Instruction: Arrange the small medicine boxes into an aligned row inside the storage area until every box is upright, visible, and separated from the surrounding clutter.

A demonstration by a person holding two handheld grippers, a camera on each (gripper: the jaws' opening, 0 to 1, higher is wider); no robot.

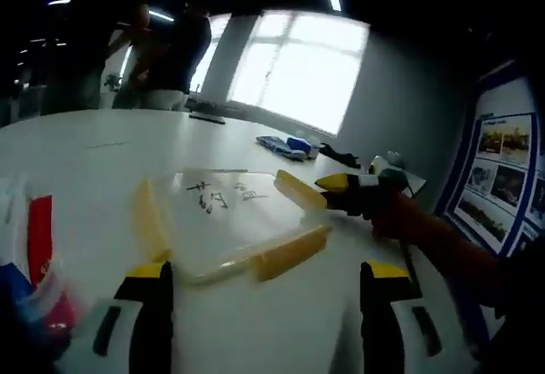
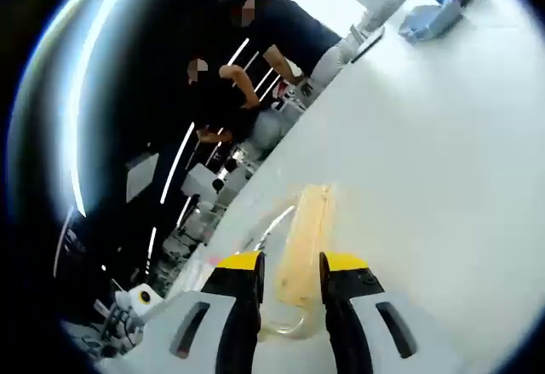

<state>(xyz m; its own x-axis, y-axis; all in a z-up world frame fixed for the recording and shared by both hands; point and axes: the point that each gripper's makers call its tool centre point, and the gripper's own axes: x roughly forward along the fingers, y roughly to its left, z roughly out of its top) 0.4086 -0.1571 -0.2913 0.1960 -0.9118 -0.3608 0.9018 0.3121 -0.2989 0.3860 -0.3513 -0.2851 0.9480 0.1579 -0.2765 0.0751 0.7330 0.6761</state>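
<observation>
On the white table [image 1: 102, 148], the clear storage lid [image 1: 226, 216] with yellow latches lies at twelve o'clock of the left gripper [image 1: 266, 279], whose jaws stand apart. At three o'clock, the right gripper [image 2: 289, 265] pinches the lid's yellow latch [image 2: 308, 236]. Medicine boxes [image 1: 25, 263] sit at nine o'clock.

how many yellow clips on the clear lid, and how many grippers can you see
yellow clips: 3, one on the left edge, one on the near edge, one by the right gripper
grippers: 2, left gripper, right gripper
total: 5
</observation>
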